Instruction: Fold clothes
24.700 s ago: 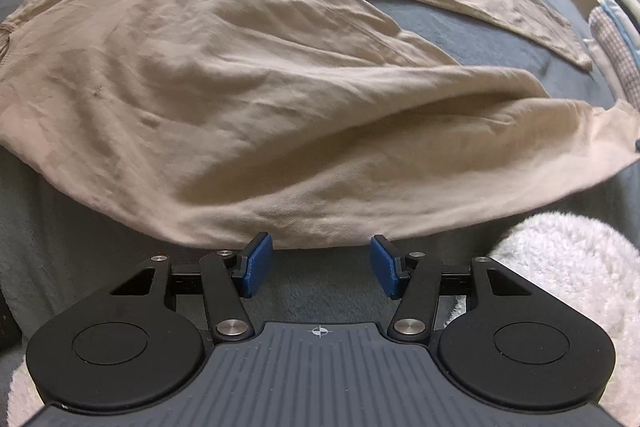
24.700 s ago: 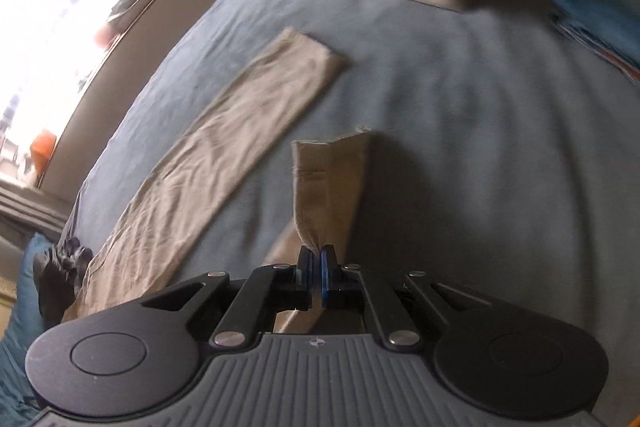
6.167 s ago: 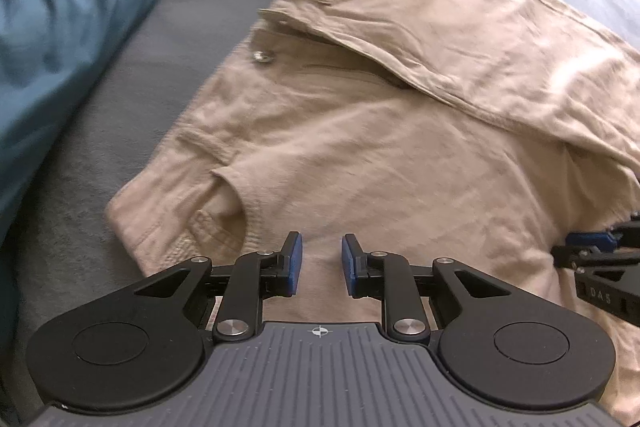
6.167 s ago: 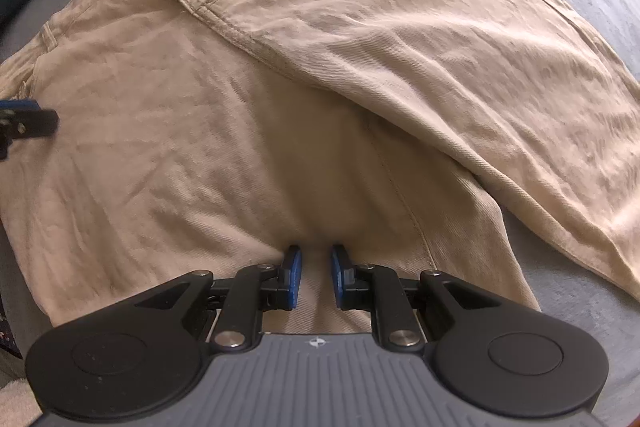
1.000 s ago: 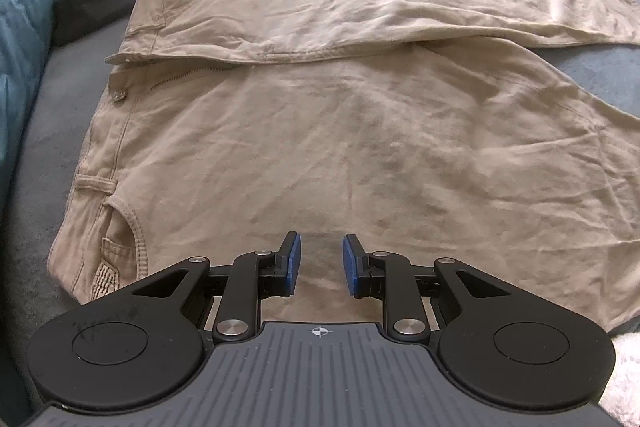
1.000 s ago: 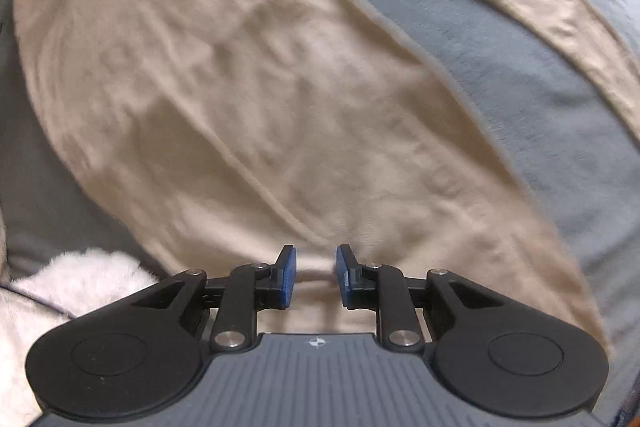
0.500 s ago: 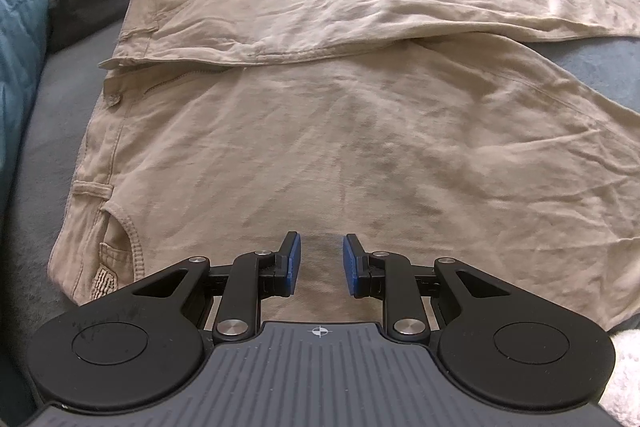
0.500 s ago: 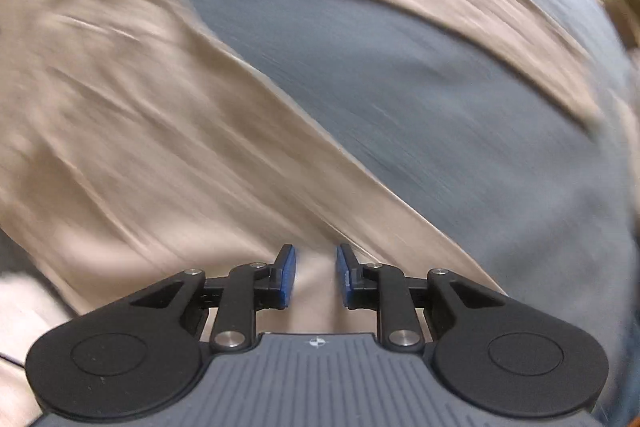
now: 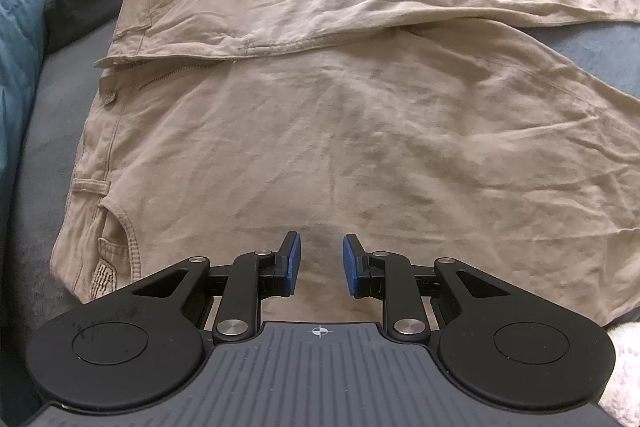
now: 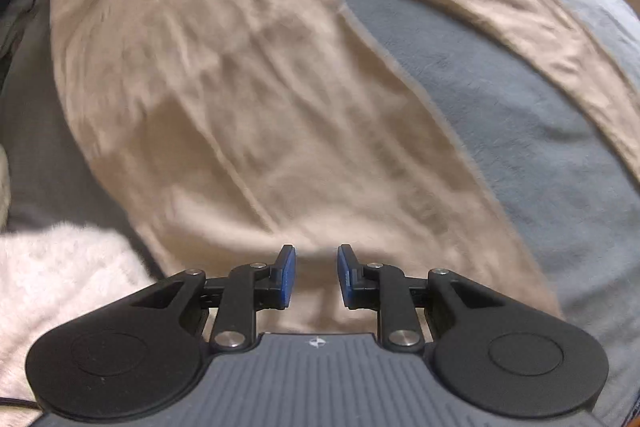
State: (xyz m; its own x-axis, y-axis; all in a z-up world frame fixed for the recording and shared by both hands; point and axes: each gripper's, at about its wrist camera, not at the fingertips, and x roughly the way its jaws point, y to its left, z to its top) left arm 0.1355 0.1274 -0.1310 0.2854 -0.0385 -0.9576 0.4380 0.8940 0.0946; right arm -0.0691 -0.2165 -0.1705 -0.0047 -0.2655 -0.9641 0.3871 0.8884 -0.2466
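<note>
Beige trousers [image 9: 360, 131] are spread flat across the grey-blue blanket [image 10: 520, 131], legs splayed apart. Left gripper [image 9: 320, 259] and right gripper [image 10: 316, 269] are held just over the fabric, jaws parted, nothing gripped.

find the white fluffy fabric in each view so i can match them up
Left wrist: white fluffy fabric sits at the lower right edge, beside the gripper body.
Right wrist: it fills the lower left, beside the near edge of the trousers.
Shared landmark: the near trouser leg, which both cameras look down on.
</note>
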